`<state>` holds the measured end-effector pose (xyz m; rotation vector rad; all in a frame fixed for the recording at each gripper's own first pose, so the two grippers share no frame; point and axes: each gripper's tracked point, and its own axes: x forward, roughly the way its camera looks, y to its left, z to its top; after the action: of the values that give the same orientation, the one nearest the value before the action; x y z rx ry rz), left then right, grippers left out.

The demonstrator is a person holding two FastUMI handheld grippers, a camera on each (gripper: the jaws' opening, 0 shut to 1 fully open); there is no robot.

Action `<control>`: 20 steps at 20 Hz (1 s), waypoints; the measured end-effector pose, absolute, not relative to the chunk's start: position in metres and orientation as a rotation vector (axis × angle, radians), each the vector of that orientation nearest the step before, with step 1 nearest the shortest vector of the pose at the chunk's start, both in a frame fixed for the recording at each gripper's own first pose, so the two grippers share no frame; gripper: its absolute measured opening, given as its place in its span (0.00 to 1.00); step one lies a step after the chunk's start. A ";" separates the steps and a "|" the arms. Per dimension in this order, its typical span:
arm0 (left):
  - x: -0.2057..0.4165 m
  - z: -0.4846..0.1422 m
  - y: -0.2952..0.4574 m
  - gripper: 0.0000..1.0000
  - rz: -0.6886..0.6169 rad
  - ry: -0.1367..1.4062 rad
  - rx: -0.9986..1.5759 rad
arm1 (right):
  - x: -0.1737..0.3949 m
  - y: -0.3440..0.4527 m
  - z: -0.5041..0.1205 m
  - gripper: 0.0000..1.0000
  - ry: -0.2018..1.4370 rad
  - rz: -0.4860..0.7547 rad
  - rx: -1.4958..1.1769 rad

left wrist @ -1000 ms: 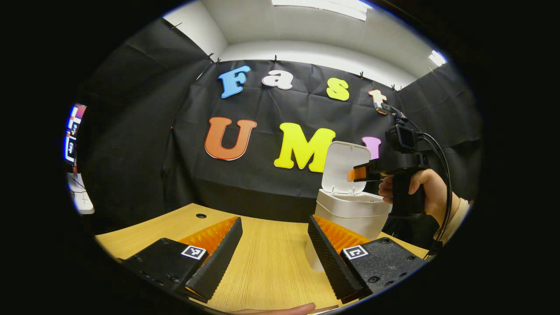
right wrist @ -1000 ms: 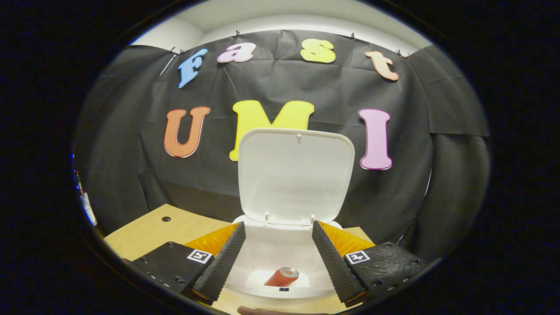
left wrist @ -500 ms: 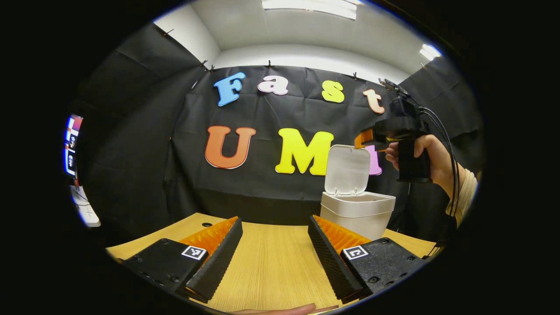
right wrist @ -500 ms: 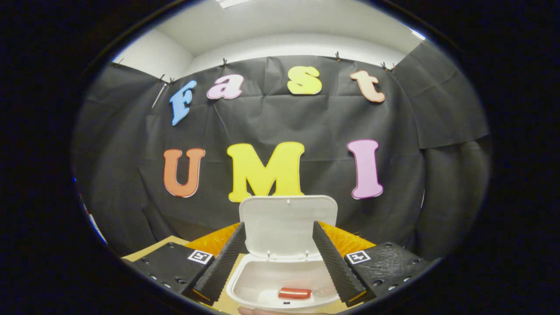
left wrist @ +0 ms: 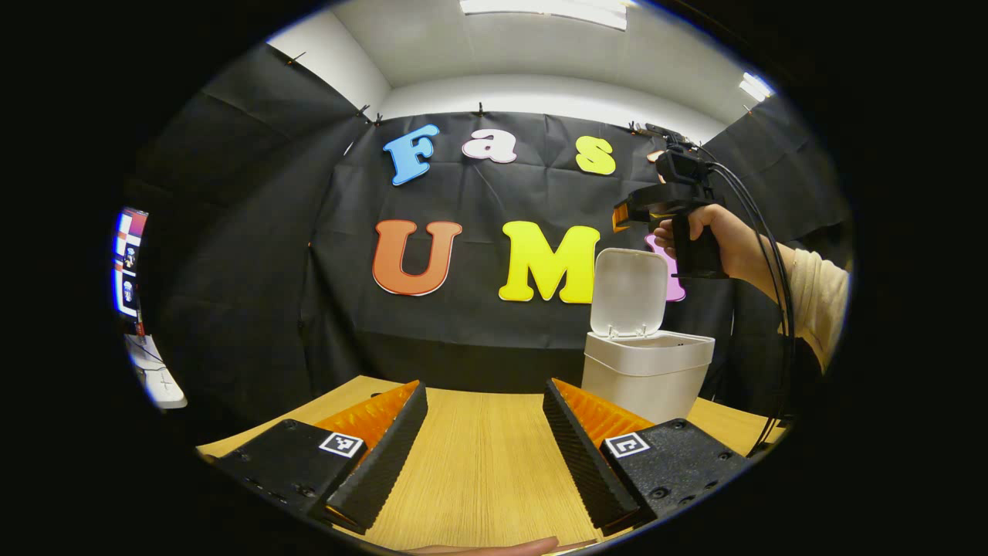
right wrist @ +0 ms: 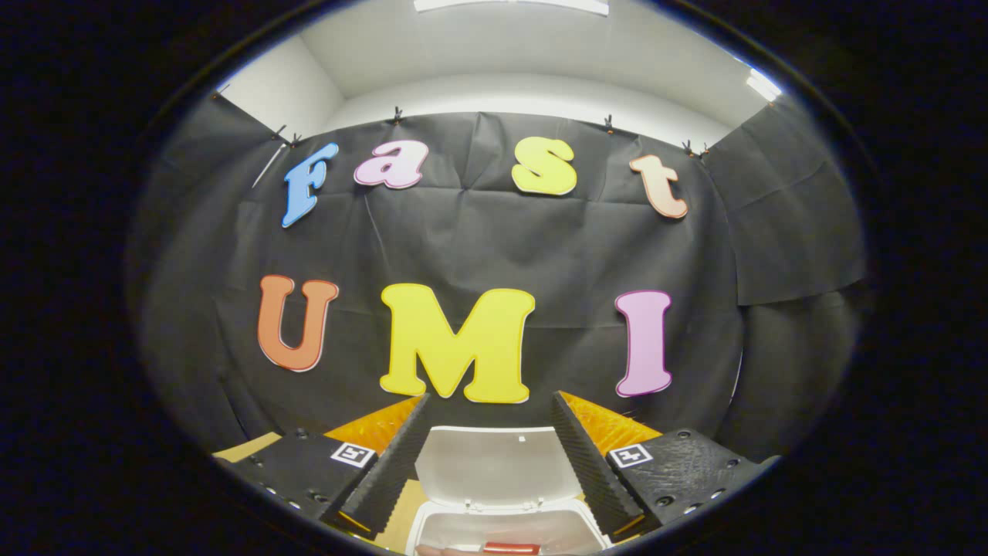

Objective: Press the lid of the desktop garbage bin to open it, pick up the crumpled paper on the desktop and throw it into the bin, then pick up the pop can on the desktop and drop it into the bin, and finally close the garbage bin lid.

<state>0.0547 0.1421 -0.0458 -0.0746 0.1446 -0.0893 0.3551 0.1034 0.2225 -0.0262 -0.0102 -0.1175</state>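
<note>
One pop can (right wrist: 511, 547) half cut off inside bin (right wrist: 502, 529), lid (right wrist: 498, 463) raised

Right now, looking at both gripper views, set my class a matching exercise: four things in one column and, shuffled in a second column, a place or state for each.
Things:
1. lid
2. can
3. right gripper
4. left gripper

Places or states:
A. lying inside the bin
B. open, low over the bare table
C. standing up, open
D. held in a hand, up above the lid

Pairs: 1-C, 2-A, 3-D, 4-B
</note>
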 end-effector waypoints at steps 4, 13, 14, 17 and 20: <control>0.057 -0.046 0.150 0.98 -0.081 0.141 -0.094 | 0.388 0.079 0.219 0.96 -0.009 -0.160 -0.008; 0.061 -0.052 0.162 0.98 -0.063 0.153 -0.117 | 0.397 0.072 0.195 0.94 0.133 -0.052 0.040; 0.060 -0.053 0.159 0.98 -0.071 0.162 -0.119 | 0.390 0.074 0.194 0.94 0.144 -0.037 0.037; 0.058 -0.056 0.143 0.98 -0.117 0.181 -0.124 | 0.373 0.077 0.188 0.95 0.189 0.017 0.037; 0.057 -0.059 0.148 0.98 -0.106 0.195 -0.121 | 0.354 0.077 0.174 0.95 0.258 0.065 0.045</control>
<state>0.0573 0.1482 -0.0589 -0.1210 0.1948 -0.1060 0.3539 0.0772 0.1737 0.0448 0.2582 0.0649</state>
